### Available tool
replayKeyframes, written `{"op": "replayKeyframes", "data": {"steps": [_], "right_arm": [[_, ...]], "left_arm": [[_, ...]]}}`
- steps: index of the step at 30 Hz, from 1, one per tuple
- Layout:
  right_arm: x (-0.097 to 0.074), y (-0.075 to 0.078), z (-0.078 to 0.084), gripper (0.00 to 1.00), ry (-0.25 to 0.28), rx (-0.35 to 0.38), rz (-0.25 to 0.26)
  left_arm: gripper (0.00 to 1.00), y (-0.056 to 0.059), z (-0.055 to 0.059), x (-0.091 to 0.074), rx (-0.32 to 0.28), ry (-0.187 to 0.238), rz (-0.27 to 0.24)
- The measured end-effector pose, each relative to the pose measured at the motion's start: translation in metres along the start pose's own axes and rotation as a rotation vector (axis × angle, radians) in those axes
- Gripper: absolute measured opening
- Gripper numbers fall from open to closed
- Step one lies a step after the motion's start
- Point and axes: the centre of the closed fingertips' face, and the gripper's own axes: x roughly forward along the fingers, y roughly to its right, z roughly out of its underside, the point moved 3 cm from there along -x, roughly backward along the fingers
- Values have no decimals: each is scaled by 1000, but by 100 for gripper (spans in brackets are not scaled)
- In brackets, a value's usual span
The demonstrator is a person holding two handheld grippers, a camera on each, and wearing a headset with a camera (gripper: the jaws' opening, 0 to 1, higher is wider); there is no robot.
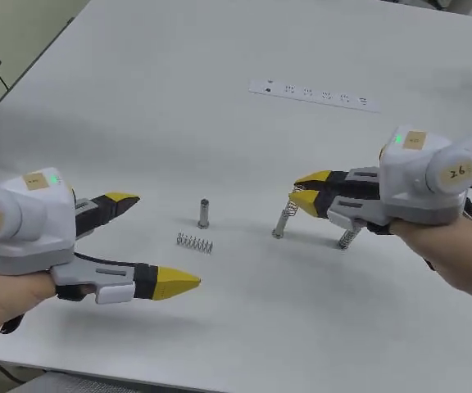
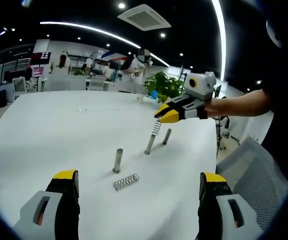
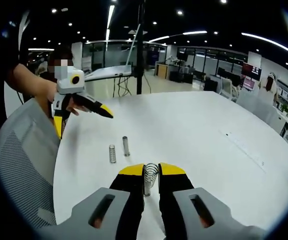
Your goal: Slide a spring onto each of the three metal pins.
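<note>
1. On the white surface point(image 1: 220, 123), near its middle, I see one bare metal pin point(image 1: 204, 213) standing upright.
2. Just in front of that pin, a loose spring point(image 1: 194, 242) lies flat on the surface, near the pin but not touching it.
3. To the right of these, a second pin point(image 1: 281, 227) leans, its foot on the surface and a second spring point(image 1: 292, 205) around its upper end.
4. The right hand-held gripper point(image 1: 298, 190) has its yellow-tipped jaws pressed together on the second spring. In the right gripper view I see the coil pinched between the two tips.
5. Under the body of the right hand-held gripper, a third pin point(image 1: 348, 237) shows with coils wound round it. Its top is hidden by the gripper, so I cannot tell how far the coils reach.
6. The left hand-held gripper point(image 1: 150, 240) hangs left of the bare metal pin, jaws spread wide and holding nothing. In the left gripper view, the loose spring lies ahead between the two tips, touching neither.
7. A white power strip point(image 1: 314, 93) lies on the far side of the surface, well apart from the pins.
</note>
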Motion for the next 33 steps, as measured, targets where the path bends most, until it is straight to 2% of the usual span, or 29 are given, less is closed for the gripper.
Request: {"op": "replayKeyframes", "data": {"steps": [2,12,19,22,33], "right_arm": [[0,0,-2,7,9,11,-2],[6,-2,5,7,-22,-10,-15],[13,-2,14,7,-46,-18,-20],[17,0,20,7,-59,10,-18],[30,-1,39,8,-105,30,-18]], "left_arm": [[98,0,1,0,-2,-1,-1],[98,0,2,-1,-10,-4,-2],[97,0,2,-1,-14,-3,-2],[97,0,3,-1,-13,-6,-1],[97,2,4,1,-18,-8,2]]}}
